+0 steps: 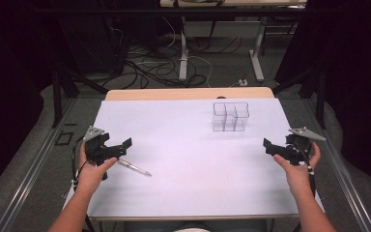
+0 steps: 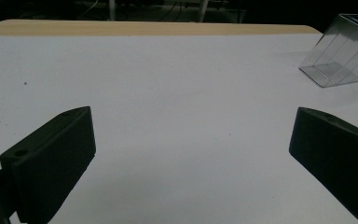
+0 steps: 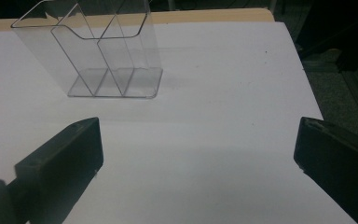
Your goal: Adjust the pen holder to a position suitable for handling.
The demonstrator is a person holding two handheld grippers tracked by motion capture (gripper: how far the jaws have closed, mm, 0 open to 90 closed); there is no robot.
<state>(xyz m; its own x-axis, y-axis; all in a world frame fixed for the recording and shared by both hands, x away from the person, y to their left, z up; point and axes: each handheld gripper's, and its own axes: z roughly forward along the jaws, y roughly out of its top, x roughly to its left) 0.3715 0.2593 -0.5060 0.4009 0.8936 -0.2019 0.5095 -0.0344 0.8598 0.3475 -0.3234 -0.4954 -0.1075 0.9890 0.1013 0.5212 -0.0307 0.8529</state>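
Note:
A silver pen (image 1: 134, 167) lies on the white table (image 1: 183, 154) at the left, just right of my left hand. My left gripper (image 1: 118, 148) hovers above the pen's near end, jaws wide apart and empty; in the left gripper view my left gripper (image 2: 191, 154) frames bare table. A clear plastic organizer (image 1: 230, 116) with several compartments stands upright at the back right. My right gripper (image 1: 272, 147) is open and empty at the right edge, in front of the organizer (image 3: 91, 51). From its own camera, my right gripper (image 3: 198, 158) has nothing between its jaws.
The organizer (image 2: 342, 51) shows at the upper right in the left gripper view. A wooden strip (image 1: 189, 93) runs along the table's far edge. Beyond it, cables and desk legs (image 1: 183, 58) cover the floor. Metal rails (image 1: 34, 164) flank the table.

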